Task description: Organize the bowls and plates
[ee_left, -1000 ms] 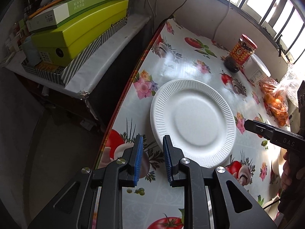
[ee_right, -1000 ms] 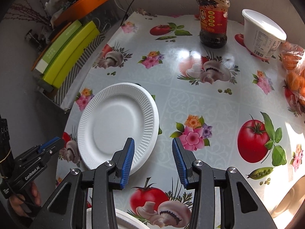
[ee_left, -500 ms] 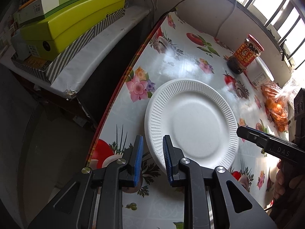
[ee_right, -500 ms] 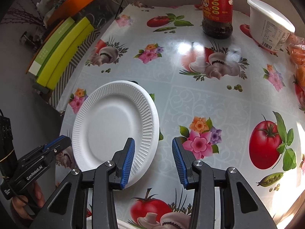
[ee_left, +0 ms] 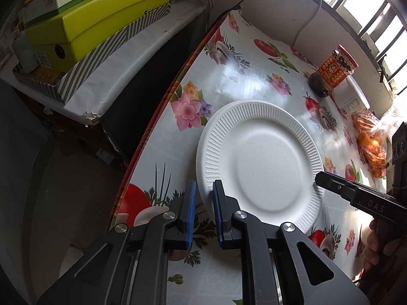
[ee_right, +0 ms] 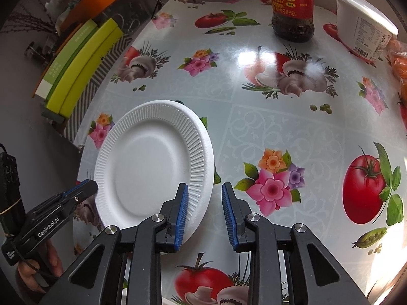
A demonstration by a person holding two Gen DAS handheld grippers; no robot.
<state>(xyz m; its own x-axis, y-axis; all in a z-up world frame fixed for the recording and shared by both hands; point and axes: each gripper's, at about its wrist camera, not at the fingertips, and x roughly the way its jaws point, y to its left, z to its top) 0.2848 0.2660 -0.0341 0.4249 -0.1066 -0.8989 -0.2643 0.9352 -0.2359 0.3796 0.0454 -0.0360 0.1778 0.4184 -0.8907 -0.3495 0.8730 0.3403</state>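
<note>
One white ribbed-rim paper plate, upright

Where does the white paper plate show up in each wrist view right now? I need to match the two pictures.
Left wrist view: the white paper plate lies centre right, its near-left rim between the left gripper pads.
Right wrist view: the plate lies left of centre, its right rim between the right gripper pads.
Shared landmark: the red-labelled sauce jar, far across the table.
</note>
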